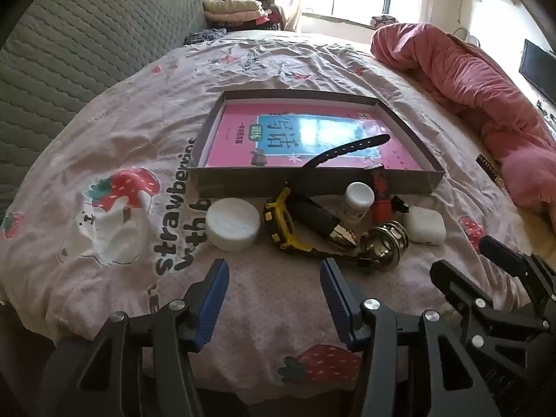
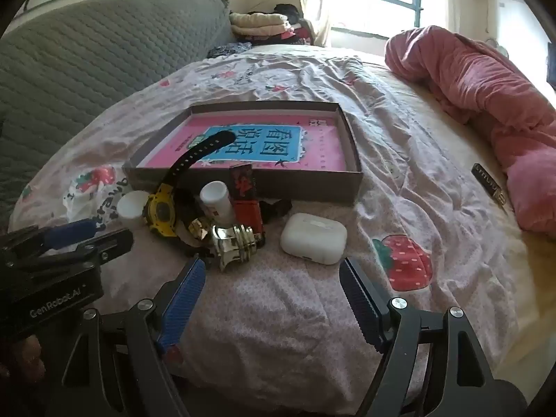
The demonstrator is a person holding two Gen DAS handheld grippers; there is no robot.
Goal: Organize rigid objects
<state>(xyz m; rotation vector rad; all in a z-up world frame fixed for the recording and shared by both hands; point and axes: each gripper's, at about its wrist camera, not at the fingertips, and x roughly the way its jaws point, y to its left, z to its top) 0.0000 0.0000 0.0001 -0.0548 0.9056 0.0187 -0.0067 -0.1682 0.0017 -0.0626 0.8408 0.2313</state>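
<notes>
A shallow grey box (image 1: pixel 314 182) with a pink book (image 1: pixel 243 135) inside lies on the bed; it also shows in the right wrist view (image 2: pixel 305 187). In front of it lie a white round jar (image 1: pixel 232 224), a yellow watch (image 1: pixel 278 219) whose black strap leans over the box wall, a white bottle (image 1: pixel 358 201), a red box (image 2: pixel 245 194), a shiny gold piece (image 2: pixel 234 243) and a white earbud case (image 2: pixel 314 238). My left gripper (image 1: pixel 274 271) is open and empty, just short of the jar and watch. My right gripper (image 2: pixel 272 271) is open and empty, just short of the earbud case.
A rolled pink quilt (image 1: pixel 469 97) lies along the right side of the bed. A grey quilted headboard (image 1: pixel 69 55) stands at the left. Folded clothes (image 2: pixel 260 22) are stacked at the back by the window. The strawberry-print sheet (image 2: pixel 399 160) is wrinkled.
</notes>
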